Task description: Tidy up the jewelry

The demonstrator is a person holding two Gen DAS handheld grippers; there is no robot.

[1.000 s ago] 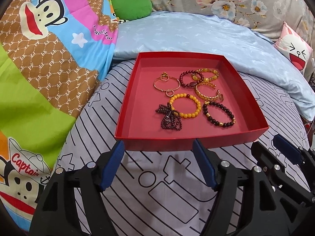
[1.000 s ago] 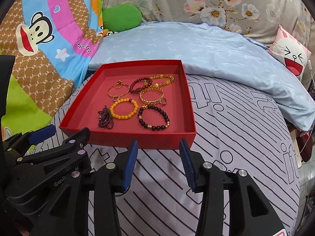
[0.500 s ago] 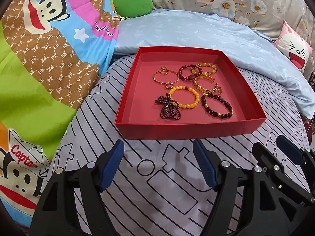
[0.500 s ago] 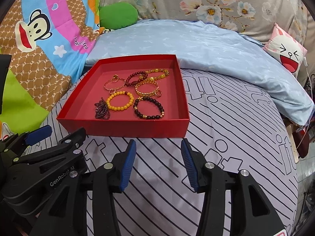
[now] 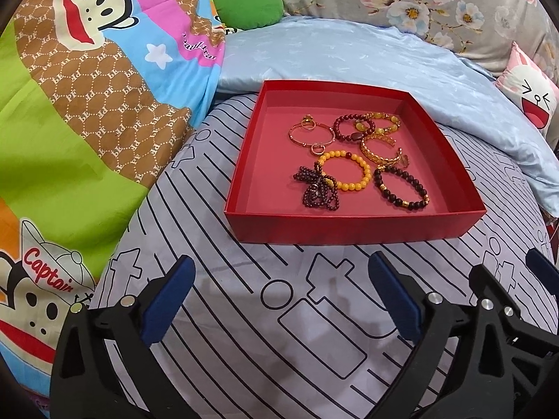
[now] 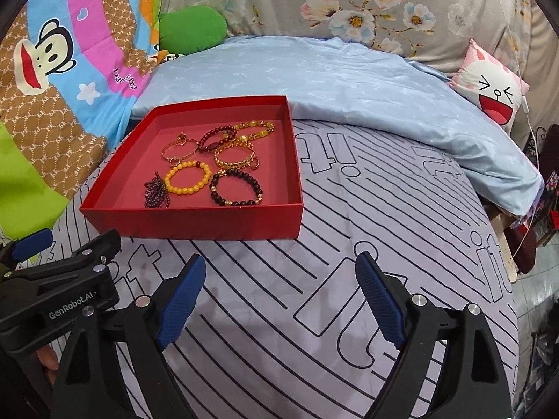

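Bracelets (image 5: 346, 174) in red box (image 5: 349, 227) — tongs opening, empty.

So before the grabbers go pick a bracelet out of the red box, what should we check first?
1. Left gripper has nothing between its fingers, which are opening: ok.
2. Right gripper has nothing between its fingers, also opening: ok.
3. Red box sits flat on the striped sheet, top open: ok.
4. Yellow bead bracelet lies by itself: not ok, the dark bead strand overlaps its left side.
5. Dark bracelet with gold beads has room around it: ok.
6. Bracelets at the back are tangled or only touching: cannot tell.
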